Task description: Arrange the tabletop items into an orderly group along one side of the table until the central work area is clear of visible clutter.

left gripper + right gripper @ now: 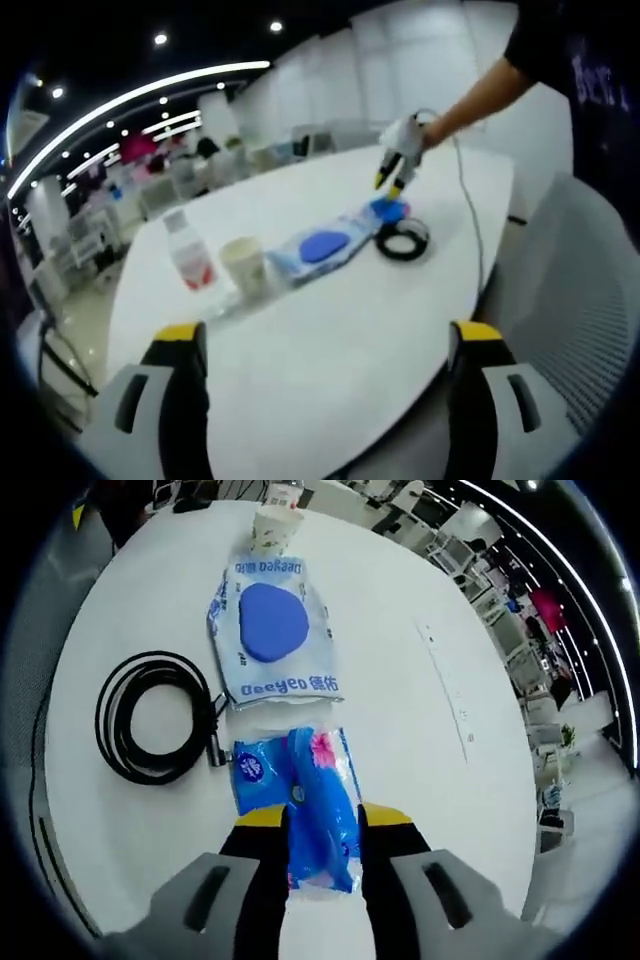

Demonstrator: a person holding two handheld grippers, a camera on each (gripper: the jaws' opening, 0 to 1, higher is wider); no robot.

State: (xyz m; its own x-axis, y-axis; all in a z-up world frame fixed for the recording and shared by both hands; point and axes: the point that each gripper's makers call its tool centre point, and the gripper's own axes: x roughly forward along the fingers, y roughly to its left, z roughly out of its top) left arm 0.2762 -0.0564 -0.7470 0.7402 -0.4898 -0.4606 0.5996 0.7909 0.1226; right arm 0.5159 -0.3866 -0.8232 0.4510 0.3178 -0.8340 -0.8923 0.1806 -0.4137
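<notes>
Right now the right gripper [322, 825] pinches a blue tissue pack [298, 805] between its jaws, the pack lying on the white table [420, 710]. Just past it lies a wipes pack [270, 630] with a blue lid, and beyond that a paper cup [276, 528]. A coiled black cable [155, 717] sits beside the tissue pack, its end touching it. Meanwhile the left gripper [330, 350] hangs wide open over the table's near edge, holding nothing; ahead stand a bottle [190, 255] and the cup [243, 265], close together.
</notes>
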